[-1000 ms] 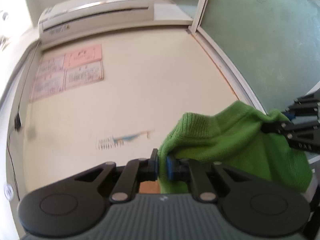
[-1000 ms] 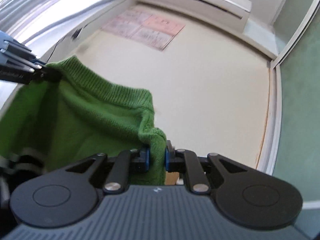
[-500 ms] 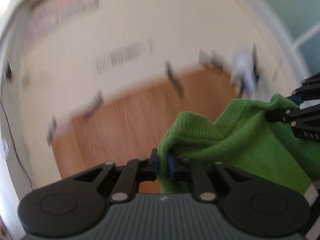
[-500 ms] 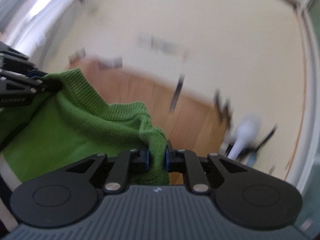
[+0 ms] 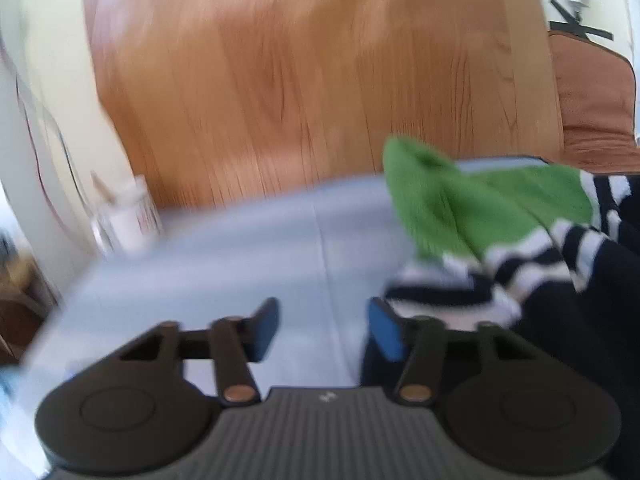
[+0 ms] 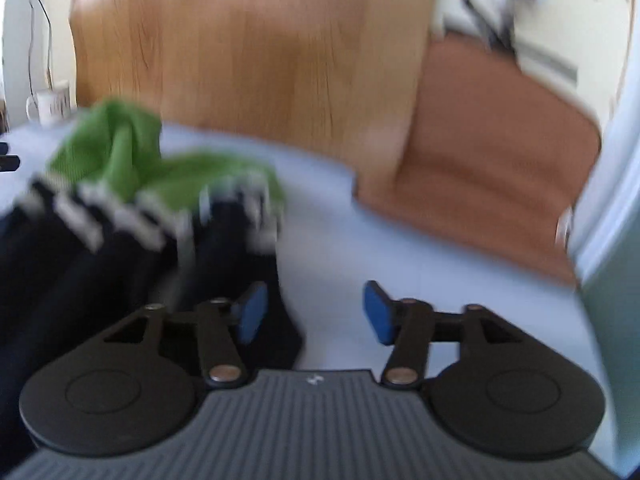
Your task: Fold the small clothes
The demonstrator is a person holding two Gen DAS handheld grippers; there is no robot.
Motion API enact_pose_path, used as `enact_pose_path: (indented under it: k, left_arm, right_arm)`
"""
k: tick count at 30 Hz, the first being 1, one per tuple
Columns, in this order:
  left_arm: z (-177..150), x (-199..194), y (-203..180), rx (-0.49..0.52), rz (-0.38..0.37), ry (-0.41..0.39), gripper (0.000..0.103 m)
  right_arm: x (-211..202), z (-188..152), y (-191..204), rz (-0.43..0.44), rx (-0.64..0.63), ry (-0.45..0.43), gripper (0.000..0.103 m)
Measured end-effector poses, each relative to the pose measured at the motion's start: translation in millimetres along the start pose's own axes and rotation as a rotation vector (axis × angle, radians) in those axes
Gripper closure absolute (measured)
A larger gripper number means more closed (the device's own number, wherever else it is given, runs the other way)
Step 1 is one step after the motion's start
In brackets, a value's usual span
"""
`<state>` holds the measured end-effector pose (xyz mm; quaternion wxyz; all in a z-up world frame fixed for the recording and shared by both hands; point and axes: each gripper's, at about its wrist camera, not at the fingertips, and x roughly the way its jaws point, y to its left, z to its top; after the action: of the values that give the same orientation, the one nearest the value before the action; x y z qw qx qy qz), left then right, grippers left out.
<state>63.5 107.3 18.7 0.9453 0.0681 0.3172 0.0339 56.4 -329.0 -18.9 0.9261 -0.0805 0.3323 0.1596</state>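
Pale tabletop [image 5: 240, 248] spreads under both grippers; wooden panel [image 5: 300, 80] stands beyond. Green-navy striped sweater [image 5: 480, 208] lies crumpled between them. Left gripper [image 5: 323, 328] and right gripper [image 6: 311, 312] fingers, just opened, stand apart, empty. White mug [image 6: 52, 104] far left

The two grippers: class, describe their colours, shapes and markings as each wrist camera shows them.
The left gripper and the right gripper look alike: a ribbed grey body with a small pale logo, two round black discs at the sides, black linkage arms on copper-coloured rivets, and flat blue pads. No cables or sleeves show.
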Motion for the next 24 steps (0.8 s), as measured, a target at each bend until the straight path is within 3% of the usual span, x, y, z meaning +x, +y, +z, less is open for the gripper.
enact_pose_path:
  k: [4, 5, 6, 7, 8, 9, 12, 15, 17, 18, 20, 21, 23, 24]
  left_arm:
    - [-13, 1, -5, -0.021, -0.066, 0.018, 0.040]
    - [-13, 2, -10, -0.017, -0.072, 0.020, 0.042]
    - [-13, 5, -13, -0.014, -0.076, 0.028, 0.056]
    - [-13, 9, -16, -0.012, -0.079, 0.037, 0.069]
    - [-13, 13, -18, -0.014, -0.088, 0.042, 0.089]
    - [-13, 13, -21, -0.018, -0.091, 0.038, 0.097]
    - [-12, 16, -28, -0.014, -0.076, 0.018, 0.098]
    - [-11, 18, -25, -0.042, -0.091, 0.010, 0.098]
    - [-8, 20, -21, -0.061, -0.096, 0.021, 0.093]
    - [-7, 20, -18, -0.071, -0.101, 0.022, 0.090]
    - [-1, 13, -10, -0.088, -0.144, 0.004, 0.083]
    - [3, 6, -5, -0.097, -0.160, -0.024, 0.070]
    - [16, -7, 6, -0.117, -0.178, -0.096, 0.048]
    - [22, -10, 8, -0.122, -0.184, -0.121, 0.046]
  right_arm:
    - [4, -8, 10, 0.099, 0.065, 0.015, 0.030]
    - [6, -7, 14, 0.097, 0.056, 0.011, 0.035]
    - [9, -2, 19, 0.085, 0.029, 0.012, 0.044]
    - [10, 2, 22, 0.076, 0.006, -0.006, 0.069]
    - [11, 8, 23, 0.029, -0.015, -0.004, 0.092]
    - [8, 13, 23, -0.025, -0.031, -0.017, 0.093]
    - [-10, 25, -4, -0.279, -0.089, -0.096, 0.094]
    - [-29, 29, -62, -0.491, -0.029, -0.107, 0.094]
    - [-35, 23, -97, -0.604, 0.008, -0.055, 0.093]
    - [-36, 17, -108, -0.604, 0.019, -0.007, 0.092]
    - [-38, 6, -122, -0.493, 0.086, 0.096, 0.080]
    - [-42, 1, -122, -0.453, 0.106, 0.108, 0.077]
    - [-54, 1, -115, -0.384, 0.110, 0.083, 0.060]
    - [-60, 6, -108, -0.349, 0.116, 0.043, 0.059]
